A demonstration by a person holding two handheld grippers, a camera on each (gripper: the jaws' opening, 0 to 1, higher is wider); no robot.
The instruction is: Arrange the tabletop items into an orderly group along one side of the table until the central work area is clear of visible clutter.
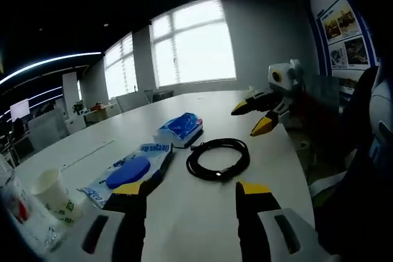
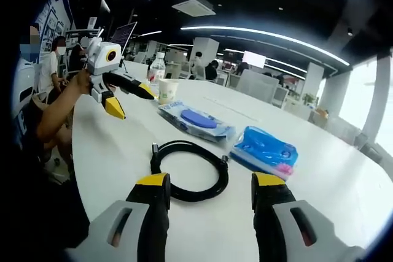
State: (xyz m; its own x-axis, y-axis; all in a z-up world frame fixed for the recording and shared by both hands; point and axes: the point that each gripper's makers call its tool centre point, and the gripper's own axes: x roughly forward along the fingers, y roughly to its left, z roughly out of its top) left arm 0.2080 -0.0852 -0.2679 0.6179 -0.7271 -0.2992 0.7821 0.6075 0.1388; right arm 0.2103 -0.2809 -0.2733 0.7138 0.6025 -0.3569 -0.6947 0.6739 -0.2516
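I am holding both tongs open over the white surface [image 1: 202, 213], and neither one is gripping anything. My left tongs [image 1: 191, 189] are pointing at the black cable [image 1: 218, 159], which is lying in a loop in the middle. My right tongs [image 2: 209, 183] are hovering just above that same loop from the other side.

The long wipes pack [image 2: 198, 121] is lying beside the cable, and the small blue pack [image 2: 265, 149] is lying near it. The paper cup [image 2: 167, 90] and the water bottle [image 2: 157, 67] are standing close together, well apart from the cable.

I think the cable is the next thing to move. To do it well, I am planning to pinch both strands of the loop together, so it does not fall open, then carry it over beside the packs.

Some things are hard to see. The bottle is cut off at the edge of the left gripper view. The words on the small blue pack are too blurry to read. I cannot tell how the cable's ends look.
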